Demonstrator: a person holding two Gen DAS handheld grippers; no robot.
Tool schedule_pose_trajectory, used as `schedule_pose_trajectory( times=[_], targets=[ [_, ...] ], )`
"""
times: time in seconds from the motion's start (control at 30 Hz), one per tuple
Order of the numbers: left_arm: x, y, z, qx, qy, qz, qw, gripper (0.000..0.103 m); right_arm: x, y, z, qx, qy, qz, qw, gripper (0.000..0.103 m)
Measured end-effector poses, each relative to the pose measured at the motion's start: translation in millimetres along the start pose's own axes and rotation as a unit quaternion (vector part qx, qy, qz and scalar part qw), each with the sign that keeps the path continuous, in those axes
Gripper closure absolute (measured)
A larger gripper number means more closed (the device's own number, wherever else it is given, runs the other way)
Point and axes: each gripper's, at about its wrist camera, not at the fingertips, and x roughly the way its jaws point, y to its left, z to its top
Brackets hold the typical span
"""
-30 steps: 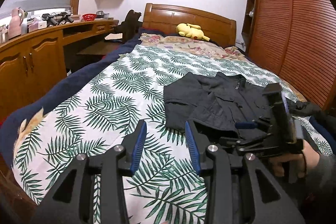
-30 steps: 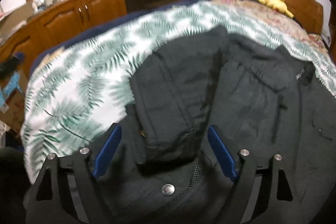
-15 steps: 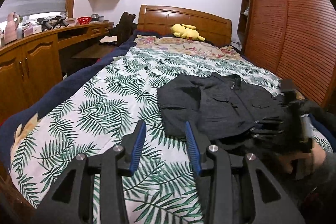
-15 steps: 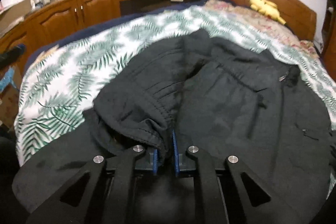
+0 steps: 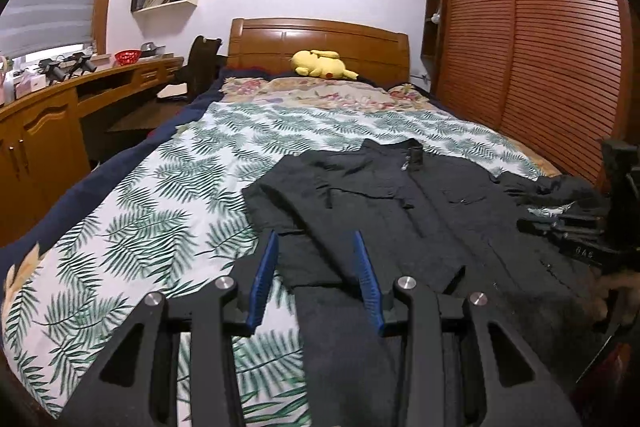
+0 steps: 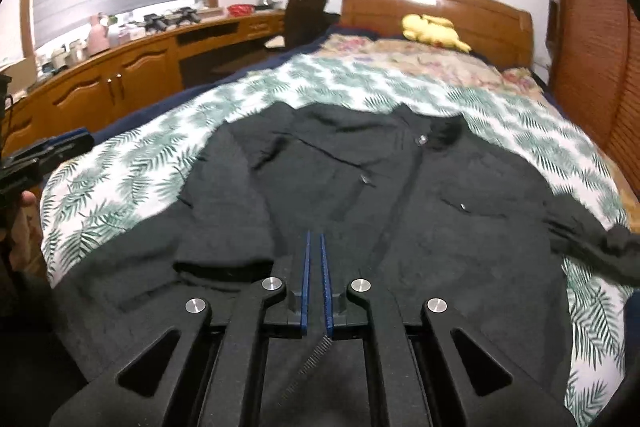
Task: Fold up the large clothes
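Lying mostly unfolded on the leaf-print bedspread (image 6: 120, 187), the black zip jacket (image 6: 400, 211) awaits folding; right gripper (image 6: 315, 247) pressed together empty, left gripper (image 5: 316, 259) spread.

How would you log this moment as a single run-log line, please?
left gripper: open above black jacket | right gripper: shut, hold unclear | black jacket: spread on leaf-print bedspread
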Motion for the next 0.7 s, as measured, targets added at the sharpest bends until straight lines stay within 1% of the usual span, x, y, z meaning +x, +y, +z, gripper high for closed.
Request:
schedule_pose_trajectory(
  times=[0.13,0.17,0.2,0.23,0.27,0.3,0.37,0.47,0.5,0.6,0.63,0.7],
  targets=[
    [2.0,-7.0,2.2,0.001,-0.004,-0.004,1.0000,0.066,5.1,6.4,-1.4,-0.004,0.009,0.014,1.000,0.100],
    [2.6,-8.0,2.6,0.003,-0.004,-0.002,1.0000,0.066,8.8,11.1,-1.3,-0.010,0.015,0.018,1.000,0.093],
    [3.2,-8.3,2.7,0.003,-0.003,0.000,1.0000,0.066,12.4,16.1,-1.9,-0.016,0.018,0.021,0.999,0.074],
    [3.6,-8.6,2.6,0.003,-0.002,0.000,1.0000,0.066,16.9,22.6,-2.8,-0.023,0.020,0.024,0.999,0.061],
    [4.6,-9.2,2.6,0.002,-0.001,0.001,1.0000,0.066,21.6,28.9,-3.3,-0.029,0.021,0.030,0.999,0.039],
    [4.7,-8.6,2.3,0.002,0.000,0.003,1.0000,0.066,27.5,38.3,-3.3,-0.038,0.022,0.042,0.998,0.035],
    [4.5,-7.0,1.9,0.002,0.000,0.006,1.0000,0.066,37.8,52.3,-2.2,-0.050,0.025,0.058,0.997,0.035],
    [3.5,-4.8,0.9,0.003,0.000,0.012,0.9999,0.065,57.8,74.6,0.7,-0.062,0.044,0.087,0.993,0.035],
    [3.6,-4.5,0.5,0.003,0.001,0.013,0.9999,0.065,66.7,83.2,1.3,-0.068,0.057,0.102,0.991,0.035],
    [1.7,-3.1,-0.6,0.003,0.001,0.014,0.9999,0.065,86.6,99.9,-0.6,-0.080,0.092,0.125,0.985,0.035],
    [0.5,-2.5,-0.9,0.005,0.000,0.017,0.9998,0.065,93.5,104.7,-2.0,-0.085,0.103,0.127,0.983,0.035],
    [-0.9,-3.5,-2.1,0.013,-0.002,0.025,0.9996,0.065,104.5,110.3,-6.9,-0.100,0.122,0.112,0.981,0.035]
  ],
)
